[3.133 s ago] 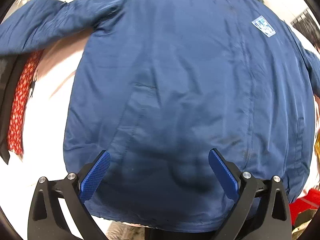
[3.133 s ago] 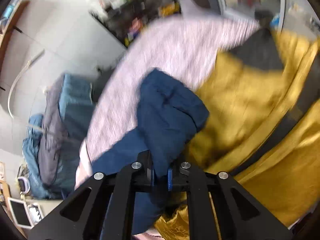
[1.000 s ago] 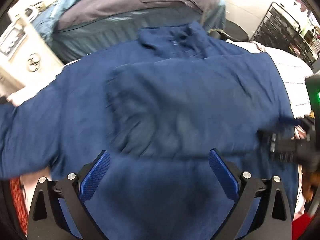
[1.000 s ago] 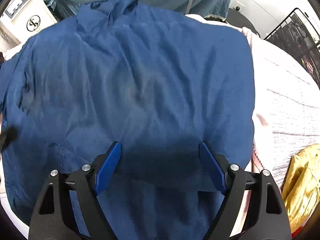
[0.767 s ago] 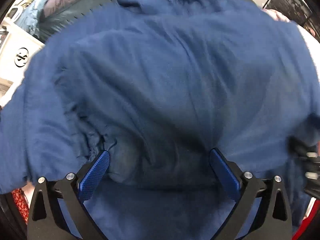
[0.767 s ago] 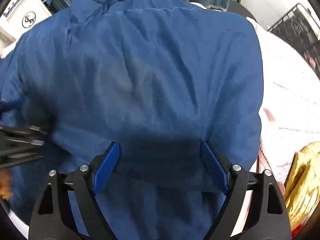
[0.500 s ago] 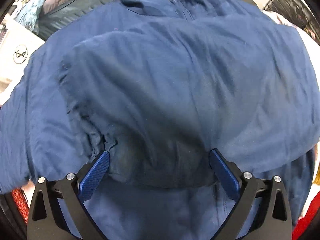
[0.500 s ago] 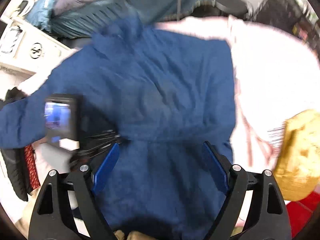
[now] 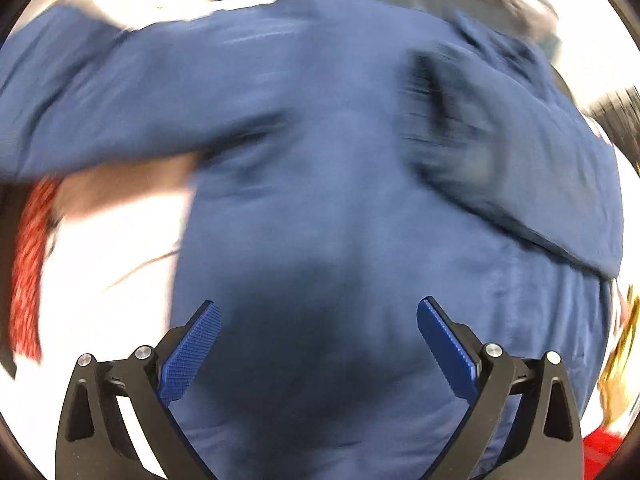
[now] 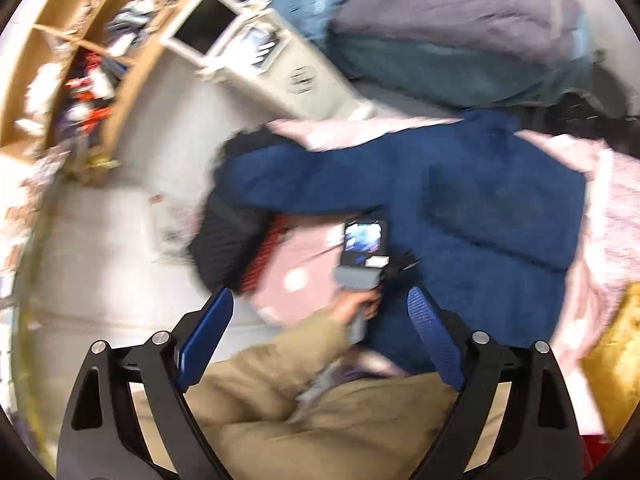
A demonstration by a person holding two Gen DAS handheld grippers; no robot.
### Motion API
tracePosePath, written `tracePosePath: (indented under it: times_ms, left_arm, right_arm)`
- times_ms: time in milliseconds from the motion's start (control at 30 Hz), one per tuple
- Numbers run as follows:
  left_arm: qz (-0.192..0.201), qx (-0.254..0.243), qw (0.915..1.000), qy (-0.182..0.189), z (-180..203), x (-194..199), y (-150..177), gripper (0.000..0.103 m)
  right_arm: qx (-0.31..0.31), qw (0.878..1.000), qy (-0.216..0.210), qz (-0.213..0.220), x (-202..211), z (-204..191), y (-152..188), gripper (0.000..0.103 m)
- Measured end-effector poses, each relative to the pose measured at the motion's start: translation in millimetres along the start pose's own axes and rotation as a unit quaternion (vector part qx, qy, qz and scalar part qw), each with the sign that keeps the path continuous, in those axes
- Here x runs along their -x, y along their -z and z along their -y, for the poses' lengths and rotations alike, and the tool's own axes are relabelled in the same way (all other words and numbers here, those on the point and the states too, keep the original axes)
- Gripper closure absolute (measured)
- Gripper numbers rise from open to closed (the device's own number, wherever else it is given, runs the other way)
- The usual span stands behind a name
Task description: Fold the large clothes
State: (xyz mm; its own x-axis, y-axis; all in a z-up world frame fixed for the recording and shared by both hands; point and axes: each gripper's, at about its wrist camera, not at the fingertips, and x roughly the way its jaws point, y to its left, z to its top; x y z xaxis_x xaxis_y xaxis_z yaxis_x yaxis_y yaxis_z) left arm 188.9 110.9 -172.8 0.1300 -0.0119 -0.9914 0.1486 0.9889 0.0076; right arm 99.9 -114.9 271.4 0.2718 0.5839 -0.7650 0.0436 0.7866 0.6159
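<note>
Over the blue jacket [image 9: 340, 208], both claws seemingly hold nothing.

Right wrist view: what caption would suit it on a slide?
Right gripper, jaws opening and empty, high above a navy jacket on pink bedding; the person's other hand holds the left gripper.

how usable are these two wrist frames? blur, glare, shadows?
Left wrist: blue jacket streaked by motion blur, the pink cover blown out to white at left, a dark shadow on the cloth between the sharp, open left gripper. Right wrist: whole room smeared, strong fisheye bend on the shelves; right gripper crisp, jaws opening, nothing between them.
</note>
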Motion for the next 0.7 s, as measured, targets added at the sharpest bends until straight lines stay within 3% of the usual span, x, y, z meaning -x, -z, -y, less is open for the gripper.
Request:
tracePosePath:
  times_ms: [67,233,367,533,633,700]
  left_arm:
    - [0.009,0.045,0.9989,-0.009,-38,7,3,0.006]
    - [0.029,0.156,0.9869,-0.030,-125,23,11,0.006]
    - [0.041,0.188,0.9805,-0.041,-163,33,15,0.006]
    - [0.073,0.214,0.9731,-0.043,-205,58,28,0.006]
    - [0.100,0.235,0.9665,-0.027,-231,82,17,0.006]
    - [0.123,0.253,0.9596,-0.007,-252,98,4,0.006]
  right_arm:
    - [0.028,1.000,-0.011,-0.001,-4,-22,7,0.015]
    - [0.053,0.998,-0.022,-0.029,-24,-53,22,0.015]
    - [0.099,0.994,-0.024,-0.032,-26,-86,38,0.015]
    - [0.099,0.994,-0.026,-0.042,-34,-95,44,0.015]
    - [0.112,0.993,-0.037,-0.030,-29,-102,49,0.015]
    - [0.113,0.993,-0.020,-0.025,-31,-105,49,0.015]
